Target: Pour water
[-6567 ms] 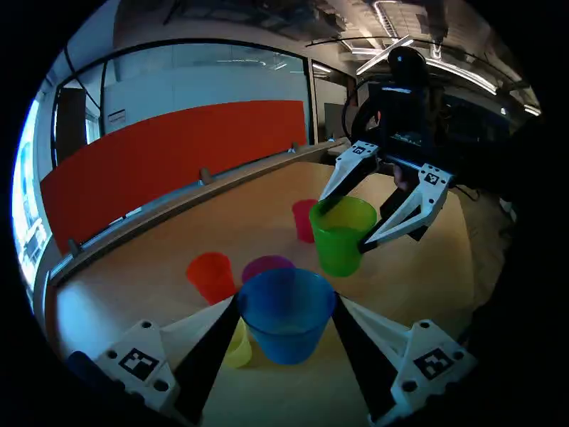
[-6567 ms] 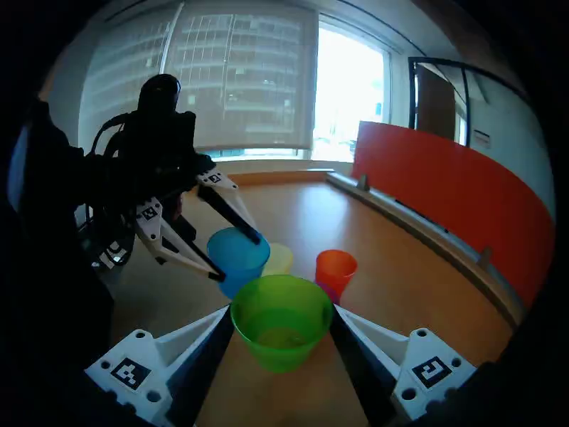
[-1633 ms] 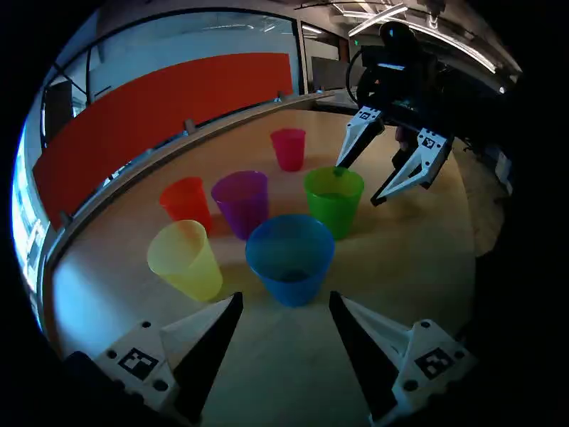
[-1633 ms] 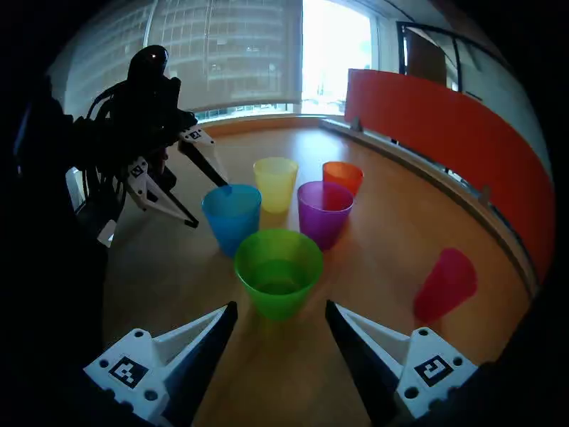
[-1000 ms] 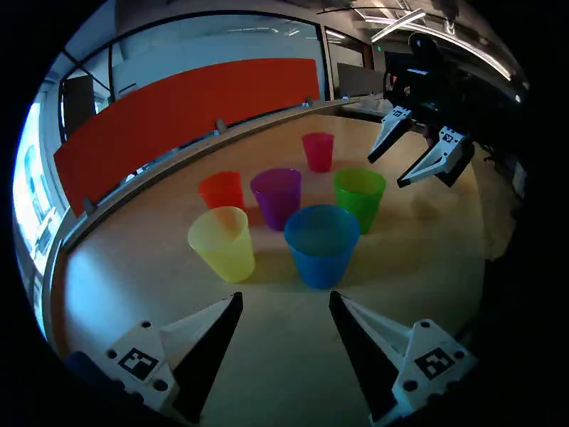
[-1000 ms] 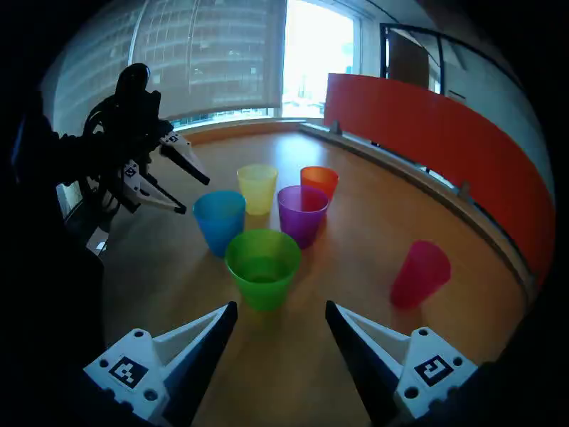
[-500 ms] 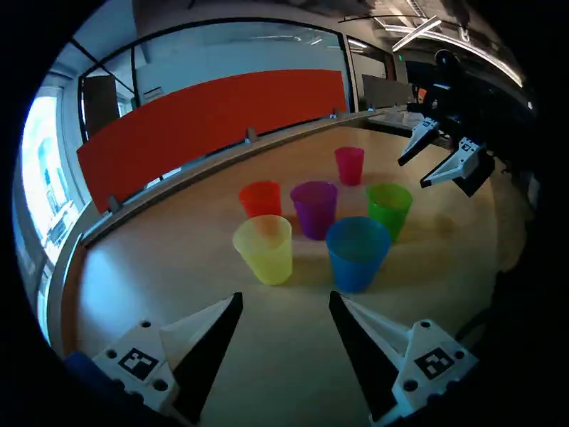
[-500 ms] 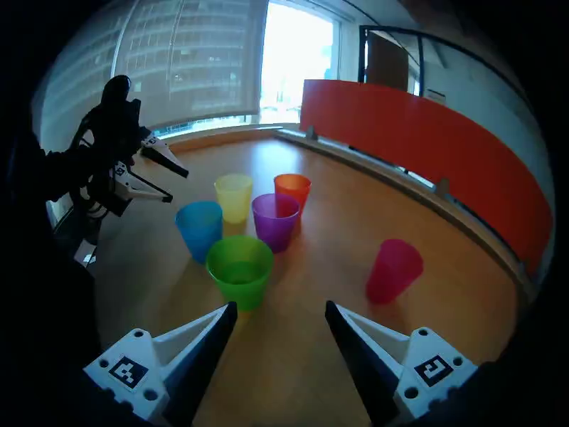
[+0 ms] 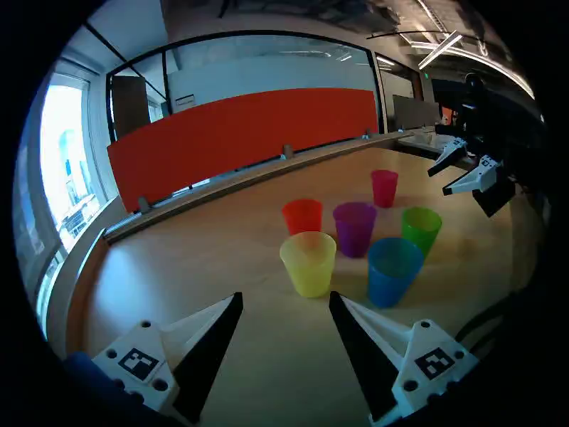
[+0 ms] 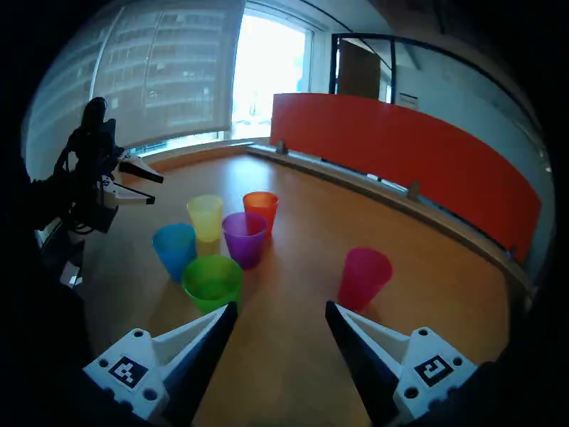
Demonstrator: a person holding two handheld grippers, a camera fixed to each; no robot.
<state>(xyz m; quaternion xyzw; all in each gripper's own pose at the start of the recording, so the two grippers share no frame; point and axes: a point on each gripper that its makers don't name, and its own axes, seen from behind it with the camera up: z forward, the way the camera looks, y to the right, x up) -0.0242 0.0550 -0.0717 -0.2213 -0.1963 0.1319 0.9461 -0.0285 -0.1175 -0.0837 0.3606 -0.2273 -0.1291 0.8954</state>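
**A:** What is the state of the left gripper (image 9: 283, 297)?

**B:** In the left gripper view we see its two fingers at the bottom of the frame. They are spread wide, with bare table (image 9: 178, 263) between the tips, and they grip no cup.

**A:** And the right gripper (image 10: 280, 306)?

**B:** It is in the same condition. In the right gripper view its fingers stand wide apart at the bottom of the frame, clear of every cup. In the left gripper view we also see it at the upper right edge, jaws apart, raised above the table.

**A:** Where are the cups?

**B:** In the right gripper view we find the green cup (image 10: 212, 282) at lower left of centre, just above the tip of the left-hand finger. The blue cup (image 10: 174, 249) stands just beside it, up and to the left. Behind these two, the yellow cup (image 10: 205, 215), purple cup (image 10: 244, 238) and orange cup (image 10: 260, 208) form a close row. The pink cup (image 10: 363, 277) stands apart from the group, right of centre. All six are upright.

**A:** Can we see water in any of them?

**B:** We cannot tell. The interiors are too small and too dim to read.

**A:** What surrounds the table?

**B:** A red panel (image 10: 412, 156) runs along the far edge of the table. A bright window (image 10: 274, 78) sits at top centre. The left gripper appears at the left edge of the frame, jaws apart, near the blue cup but not touching it.
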